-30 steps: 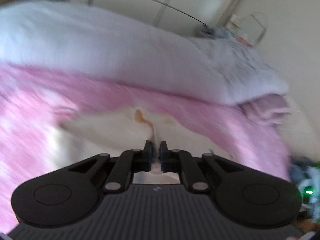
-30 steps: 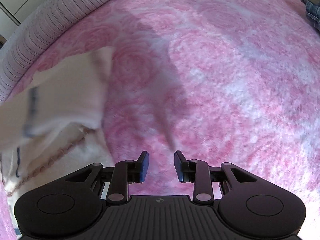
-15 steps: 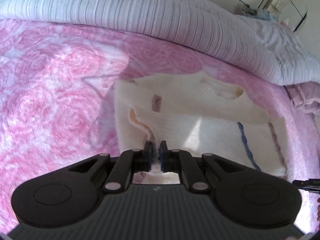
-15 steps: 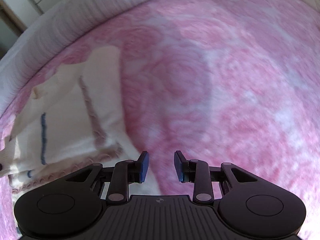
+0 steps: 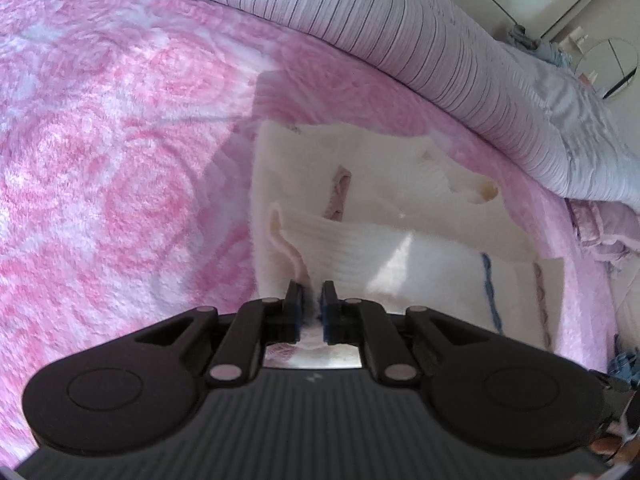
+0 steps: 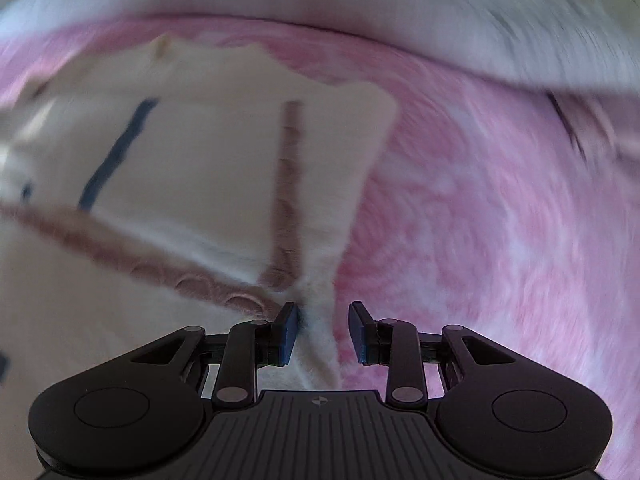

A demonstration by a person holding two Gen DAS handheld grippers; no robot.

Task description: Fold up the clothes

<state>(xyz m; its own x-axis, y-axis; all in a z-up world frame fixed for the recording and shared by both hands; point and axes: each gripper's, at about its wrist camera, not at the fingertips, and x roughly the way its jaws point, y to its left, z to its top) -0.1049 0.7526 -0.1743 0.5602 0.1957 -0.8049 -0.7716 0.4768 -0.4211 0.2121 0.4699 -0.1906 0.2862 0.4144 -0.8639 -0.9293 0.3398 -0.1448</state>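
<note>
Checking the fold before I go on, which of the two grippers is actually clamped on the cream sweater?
The left gripper: its jaws pinch the cream sweater. The right gripper is open, straddling the sweater's edge.

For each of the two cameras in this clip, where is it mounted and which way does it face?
Left wrist: sits on the left gripper, looks along its fingers, shut on the cream sweater, toward the striped duvet.
Right wrist: sits on the right gripper, fingers open at the sweater's edge; blurred.
Shared: sweater, pink blanket, duvet.
</note>
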